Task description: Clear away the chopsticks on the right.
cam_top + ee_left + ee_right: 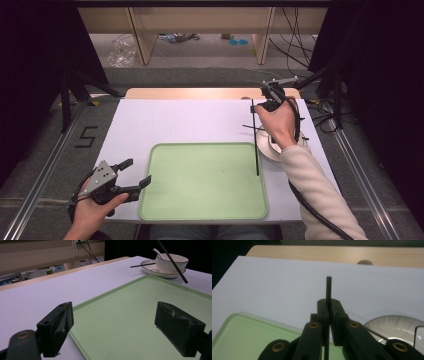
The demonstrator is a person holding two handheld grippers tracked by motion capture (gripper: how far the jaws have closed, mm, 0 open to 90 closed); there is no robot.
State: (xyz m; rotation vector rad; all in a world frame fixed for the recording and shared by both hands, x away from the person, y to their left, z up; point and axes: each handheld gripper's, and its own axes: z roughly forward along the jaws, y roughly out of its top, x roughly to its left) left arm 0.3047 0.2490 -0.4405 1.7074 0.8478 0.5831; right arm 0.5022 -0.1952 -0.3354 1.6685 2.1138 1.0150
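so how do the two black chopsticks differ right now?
The held chopstick is clamped in the right gripper, whose fingers are shut on it; the other chopstick lies free across the plate rim. The held one slants down, its tip over the green tray; the other lies nearly flat beside the bowl. Both are thin, black and straight.

Left hand low at the near left, holding the left gripper with its jaws spread wide and nothing between them, pointing rightward. Right forearm, in a pale sleeve, reaches forward and up at the far right; right hand grips the right gripper, its jaws pressed together on a chopstick.
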